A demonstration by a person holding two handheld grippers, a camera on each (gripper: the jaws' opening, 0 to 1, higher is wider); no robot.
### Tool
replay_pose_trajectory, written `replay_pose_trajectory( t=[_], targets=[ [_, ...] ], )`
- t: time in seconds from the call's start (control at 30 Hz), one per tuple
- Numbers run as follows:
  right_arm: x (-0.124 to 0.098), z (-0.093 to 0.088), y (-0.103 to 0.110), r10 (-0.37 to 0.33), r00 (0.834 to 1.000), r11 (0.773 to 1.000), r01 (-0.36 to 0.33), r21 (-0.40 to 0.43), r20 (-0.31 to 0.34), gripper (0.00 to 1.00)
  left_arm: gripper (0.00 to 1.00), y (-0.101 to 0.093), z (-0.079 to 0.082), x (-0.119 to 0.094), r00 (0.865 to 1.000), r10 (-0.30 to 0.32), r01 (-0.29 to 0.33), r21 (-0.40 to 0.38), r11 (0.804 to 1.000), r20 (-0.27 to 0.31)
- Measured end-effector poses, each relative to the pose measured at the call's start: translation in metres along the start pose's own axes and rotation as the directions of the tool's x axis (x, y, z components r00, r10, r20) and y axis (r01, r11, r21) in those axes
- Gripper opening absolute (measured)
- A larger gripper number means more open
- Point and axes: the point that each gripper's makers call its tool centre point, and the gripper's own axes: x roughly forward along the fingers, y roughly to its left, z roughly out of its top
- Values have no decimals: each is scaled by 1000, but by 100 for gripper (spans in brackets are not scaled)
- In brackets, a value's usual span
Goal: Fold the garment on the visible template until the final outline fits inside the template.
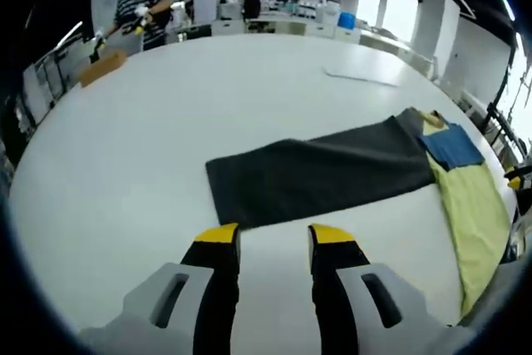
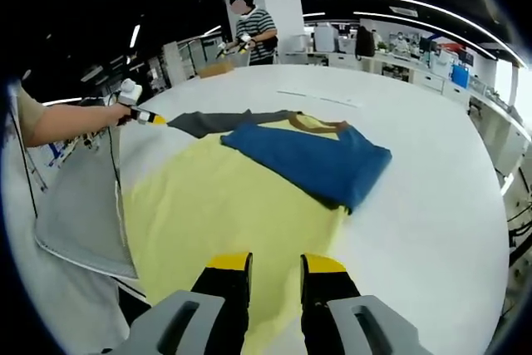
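The garment lies flat on the white table (image 1: pixel 166 122). It has a pale yellow body (image 2: pixel 216 214), a blue part (image 2: pixel 320 160) folded over it, and a long dark grey sleeve (image 1: pixel 320 172) stretched out to one side. My left gripper (image 1: pixel 273 234) is open just short of the near edge of the grey sleeve, with nothing between its jaws. My right gripper (image 2: pixel 276 262) is open above the yellow body's near hem. In the right gripper view a hand holds the left gripper (image 2: pixel 137 114) by the sleeve's far end.
A grey flat sheet (image 2: pixel 79 205) hangs at the table edge beside the yellow body. A thin pale sheet (image 1: pixel 362 76) lies further out on the table. A person in a striped shirt (image 2: pixel 253 27) works at the far side, next to a brown board (image 1: pixel 101 66).
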Motion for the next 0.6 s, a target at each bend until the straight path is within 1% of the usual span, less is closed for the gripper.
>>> replay_pose_trajectory(
  t=[0.23,0.4,0.57,0.6],
  targets=[
    [-1,-2,-1,-3,1000,1000,3,4,-6,18,27,14,2,7,999,43,-43,4,999,-22],
    [-3,-2,0,-7,1000,1000,7,7,-8,19,27,25,-2,11,996,82,-82,4,997,-47],
    [-6,-7,-1,-13,1000,1000,13,13,-19,19,27,30,-3,16,994,93,-93,11,996,-59],
    [-6,-9,-1,-15,1000,1000,15,14,-22,19,27,32,-4,16,992,104,-103,13,995,-68]
  ],
)
